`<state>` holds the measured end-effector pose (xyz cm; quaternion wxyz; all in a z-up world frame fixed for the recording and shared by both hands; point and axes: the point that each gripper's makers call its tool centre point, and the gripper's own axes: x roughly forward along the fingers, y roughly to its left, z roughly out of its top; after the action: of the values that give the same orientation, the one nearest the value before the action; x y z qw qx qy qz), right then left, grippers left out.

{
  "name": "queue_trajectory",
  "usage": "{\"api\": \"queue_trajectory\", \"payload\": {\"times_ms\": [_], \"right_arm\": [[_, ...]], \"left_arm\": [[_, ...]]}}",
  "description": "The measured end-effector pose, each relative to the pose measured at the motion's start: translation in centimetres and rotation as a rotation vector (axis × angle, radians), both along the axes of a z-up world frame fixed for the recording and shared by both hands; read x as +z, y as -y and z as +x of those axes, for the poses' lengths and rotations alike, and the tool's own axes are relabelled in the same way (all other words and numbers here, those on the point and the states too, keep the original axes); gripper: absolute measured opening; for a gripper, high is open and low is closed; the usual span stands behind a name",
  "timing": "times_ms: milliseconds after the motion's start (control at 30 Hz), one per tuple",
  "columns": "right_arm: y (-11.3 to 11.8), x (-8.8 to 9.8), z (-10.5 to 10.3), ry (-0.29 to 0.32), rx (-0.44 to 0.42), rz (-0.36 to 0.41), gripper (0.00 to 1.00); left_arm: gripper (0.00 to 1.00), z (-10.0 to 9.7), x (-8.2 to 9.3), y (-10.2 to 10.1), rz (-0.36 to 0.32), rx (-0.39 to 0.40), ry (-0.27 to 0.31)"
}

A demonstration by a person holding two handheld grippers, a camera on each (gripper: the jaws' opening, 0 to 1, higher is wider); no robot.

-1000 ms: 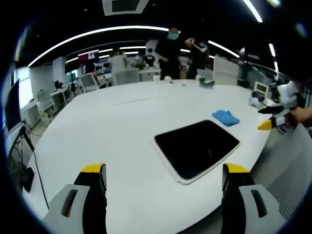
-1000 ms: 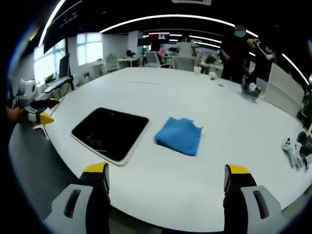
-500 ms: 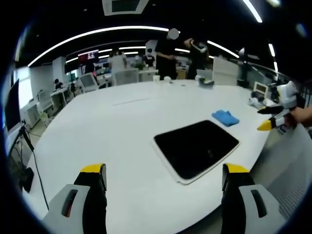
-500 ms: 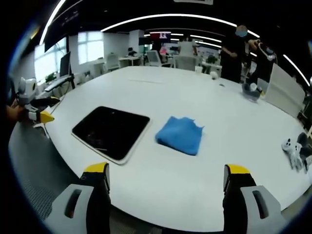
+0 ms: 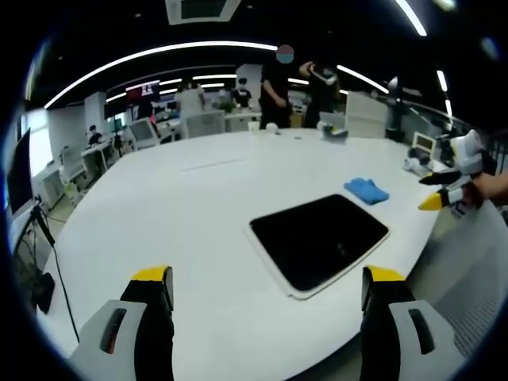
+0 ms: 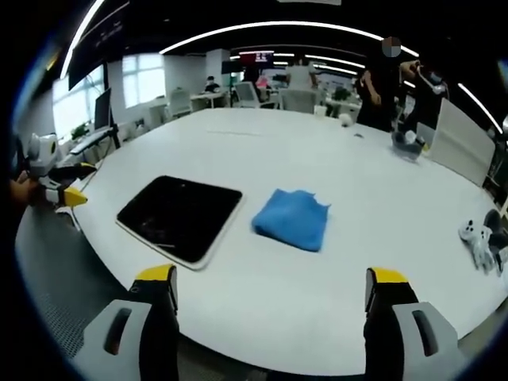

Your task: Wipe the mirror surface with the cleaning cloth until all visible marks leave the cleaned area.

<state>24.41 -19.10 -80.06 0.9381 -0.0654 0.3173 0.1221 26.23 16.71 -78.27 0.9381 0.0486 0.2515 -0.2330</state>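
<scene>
Cloth [image 6: 292,220] lies beside mirror [image 6: 180,217] on table [image 6: 381,198].

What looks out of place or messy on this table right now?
Little stands out. The blue cloth lies rumpled beside the mirror, apart from it, and faint marks show near the mirror's near edge. Nothing looks spilled or broken.

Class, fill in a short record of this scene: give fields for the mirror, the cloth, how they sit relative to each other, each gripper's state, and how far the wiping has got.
mirror: dark rectangular panel with a pale rim, lying flat on the white table
cloth: blue cleaning cloth, crumpled, on the table
relation: cloth lies beside the mirror, apart from it
left gripper: open, holding nothing, short of the mirror
right gripper: open, holding nothing, short of the cloth
progress: cloth not yet picked up; wiping not started
</scene>
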Motion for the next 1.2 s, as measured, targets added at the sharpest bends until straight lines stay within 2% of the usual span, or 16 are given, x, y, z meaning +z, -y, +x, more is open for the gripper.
{"api": "queue_trajectory", "payload": {"times_ms": [200,400,667,867,1000,1200], "right_arm": [[0.0,0.0,0.1,0.002,-0.004,-0.001,0.99],[0.0,-0.1,0.1,-0.012,0.011,-0.041,1.00],[0.0,1.5,0.6,-0.001,0.026,-0.070,1.00],[0.5,1.7,1.0,-0.045,-0.008,0.001,0.98],[0.3,1.8,1.2,-0.066,-0.001,0.006,0.94],[-0.1,2.2,2.2,-0.090,0.014,0.003,0.98]], "left_arm": [[0.99,0.0,0.0,0.0,0.000,0.001,0.000],[0.99,0.0,0.0,0.0,0.002,0.002,-0.002],[0.99,0.1,0.0,-0.2,0.000,0.011,-0.001],[0.99,0.1,0.0,-0.2,-0.005,0.013,0.001],[0.99,0.1,0.0,-0.2,-0.006,0.013,-0.001],[0.99,0.1,0.0,-0.2,-0.004,0.011,0.000]]}}
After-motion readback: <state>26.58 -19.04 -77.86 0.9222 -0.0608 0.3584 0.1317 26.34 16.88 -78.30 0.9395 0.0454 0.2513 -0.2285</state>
